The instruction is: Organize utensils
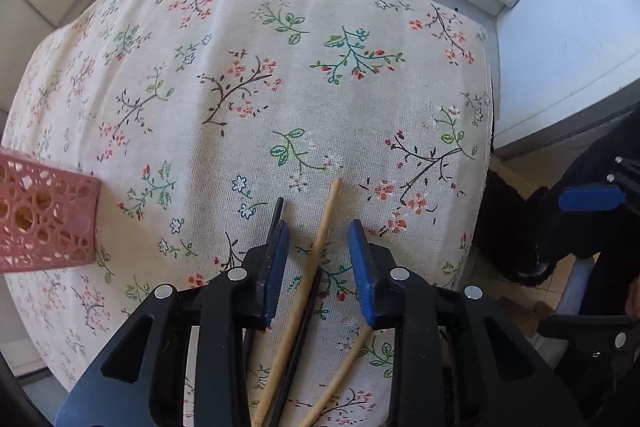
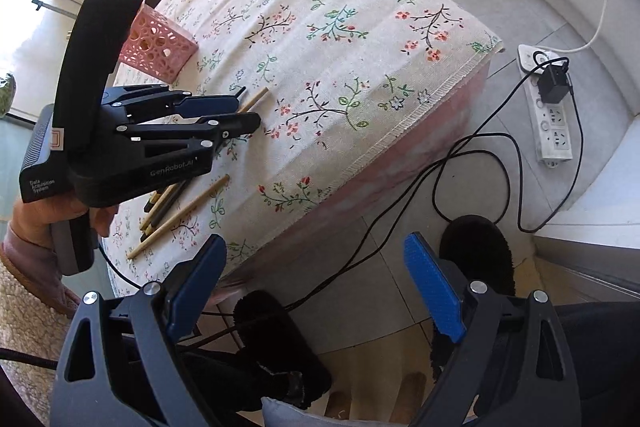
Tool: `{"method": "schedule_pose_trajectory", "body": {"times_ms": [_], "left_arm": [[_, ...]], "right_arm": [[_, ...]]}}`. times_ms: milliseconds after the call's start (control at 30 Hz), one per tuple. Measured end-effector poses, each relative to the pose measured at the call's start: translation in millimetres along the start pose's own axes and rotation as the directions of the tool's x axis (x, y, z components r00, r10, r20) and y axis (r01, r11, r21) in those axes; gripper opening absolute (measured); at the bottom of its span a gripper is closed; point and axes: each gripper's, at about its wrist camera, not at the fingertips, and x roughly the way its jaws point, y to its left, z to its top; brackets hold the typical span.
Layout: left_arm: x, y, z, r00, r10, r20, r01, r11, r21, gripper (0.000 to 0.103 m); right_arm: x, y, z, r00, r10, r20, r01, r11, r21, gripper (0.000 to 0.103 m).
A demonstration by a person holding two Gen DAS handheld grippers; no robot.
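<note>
1. My right wrist view takes in the whole scene: the table under its flowered cloth, the grey tiled floor, a power strip at 3 o'clock with a black cable looping across the tiles, and dark slippers at 5 o'clock. My left wrist view shows only the tabletop from straight above.
2. The pink lattice basket stands on the cloth at 10 o'clock in the right view, with chopsticks upright in it; the left view catches just its corner at 9 o'clock.
3. My left gripper points down over the loose chopsticks. Its jaws are narrow, with one light wooden stick and a dark one between the blue pads, which do not visibly press them.
4. More chopsticks lie on the cloth at 8 o'clock in the right view, partly hidden by the left gripper's body.
5. My right gripper hangs beyond the table edge over the floor, jaws wide and empty.
6. The cloth between basket and sticks is open; its hemmed edge runs close at 3 o'clock in the left view.
</note>
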Motion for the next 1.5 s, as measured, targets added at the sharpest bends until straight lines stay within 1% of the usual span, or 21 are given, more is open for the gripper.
{"method": "schedule_pose_trajectory", "body": {"times_ms": [67,133,233,367,433,533,567,633,700,767,833,867,933,1000,1100,1167,1233,1300,1400,1467,1500], "left_arm": [[1.2,-2.9,2.7,1.000,0.006,0.002,-0.006,1.000,0.021,0.024],[0.5,0.3,4.5,1.000,0.015,0.015,-0.016,1.000,0.010,0.009],[-3.3,1.7,2.9,0.999,0.021,0.046,-0.020,1.000,-0.008,0.007],[-22.7,15.3,-12.2,0.993,0.044,0.113,-0.039,0.998,-0.048,0.006],[-40.0,25.1,-24.5,0.986,0.058,0.159,-0.045,0.996,-0.081,0.006],[-72.8,37.8,-42.0,0.965,0.106,0.238,-0.072,0.986,-0.148,0.006],[-84.8,40.6,-48.9,0.956,0.125,0.265,-0.081,0.982,-0.170,0.006],[-110.3,41.8,-61.5,0.929,0.177,0.326,-0.104,0.968,-0.227,0.006],[-136.3,43.9,-78.7,0.896,0.216,0.388,-0.111,0.955,-0.275,0.005],[-161.0,39.6,-94.8,0.861,0.255,0.440,-0.123,0.944,-0.307,0.005],[-179.8,33.7,-110.2,0.832,0.289,0.473,-0.137,0.934,-0.330,0.005],[-187.6,33.8,-116.3,0.820,0.304,0.486,-0.143,0.930,-0.340,0.005],[-204.0,33.0,-132.2,0.784,0.342,0.519,-0.154,0.916,-0.371,0.005],[-219.9,31.0,-142.4,0.742,0.380,0.553,-0.162,0.901,-0.402,0.005],[-240.2,28.1,-150.6,0.691,0.399,0.603,-0.150,0.895,-0.419,0.005],[-247.8,27.5,-153.7,0.671,0.405,0.622,-0.149,0.895,-0.421,0.005],[-251.5,28.4,-156.7,0.657,0.416,0.628,-0.155,0.890,-0.428,0.005],[-257.1,29.2,-160.2,0.642,0.422,0.641,-0.148,0.887,-0.436,0.005],[-266.6,30.4,-166.0,0.617,0.425,0.662,-0.128,0.885,-0.448,0.005],[-270.5,31.1,-169.1,0.605,0.428,0.672,-0.119,0.882,-0.455,0.005],[-272.1,31.2,-169.9,0.601,0.427,0.676,-0.114,0.882,-0.456,0.005]], "right_arm": [[1.7,-0.9,0.7,1.000,0.002,-0.007,-0.002,1.000,0.014,0.088],[3.4,-0.2,1.4,1.000,0.003,-0.005,-0.003,1.000,0.021,0.088],[6.3,4.6,2.1,1.000,0.006,-0.003,-0.006,1.000,0.022,0.088],[11.5,10.6,5.0,1.000,0.015,-0.016,-0.015,0.999,0.053,0.088],[12.9,15.6,8.5,0.999,0.033,-0.023,-0.032,0.997,0.076,0.088],[10.9,27.4,15.2,0.998,0.065,-0.025,-0.063,0.994,0.087,0.088],[9.2,34.5,18.2,0.997,0.073,-0.019,-0.072,0.994,0.084,0.088],[8.8,49.0,22.6,0.997,0.078,-0.019,-0.077,0.994,0.077,0.088],[11.7,59.7,24.6,0.995,0.093,-0.035,-0.090,0.993,0.081,0.088],[20.6,68.1,25.1,0.988,0.130,-0.084,-0.120,0.985,0.121,0.088],[29.9,70.5,23.1,0.979,0.168,-0.115,-0.146,0.972,0.182,0.085],[33.1,73.0,22.5,0.977,0.173,-0.123,-0.146,0.969,0.197,0.081],[41.3,79.9,22.2,0.978,0.162,-0.132,-0.132,0.968,0.214,0.071],[48.4,86.2,21.5,0.976,0.160,-0.145,-0.123,0.963,0.238,0.057],[61.9,92.2,21.5,0.974,0.144,-0.174,-0.089,0.952,0.292,0.048],[69.7,96.2,23.6,0.978,0.106,-0.179,-0.048,0.952,0.303,0.045],[76.4,98.2,26.7,0.983,0.056,-0.173,0.000,0.951,0.308,0.044],[86.8,100.0,27.6,0.980,0.032,-0.198,0.034,0.946,0.321,0.044],[92.5,108.1,29.8,0.980,-0.011,-0.201,0.076,0.944,0.321,0.048],[95.9,112.3,30.9,0.980,-0.019,-0.196,0.087,0.935,0.343,0.050],[97.0,112.6,31.8,0.980,-0.026,-0.196,0.096,0.929,0.356,0.049]]}}
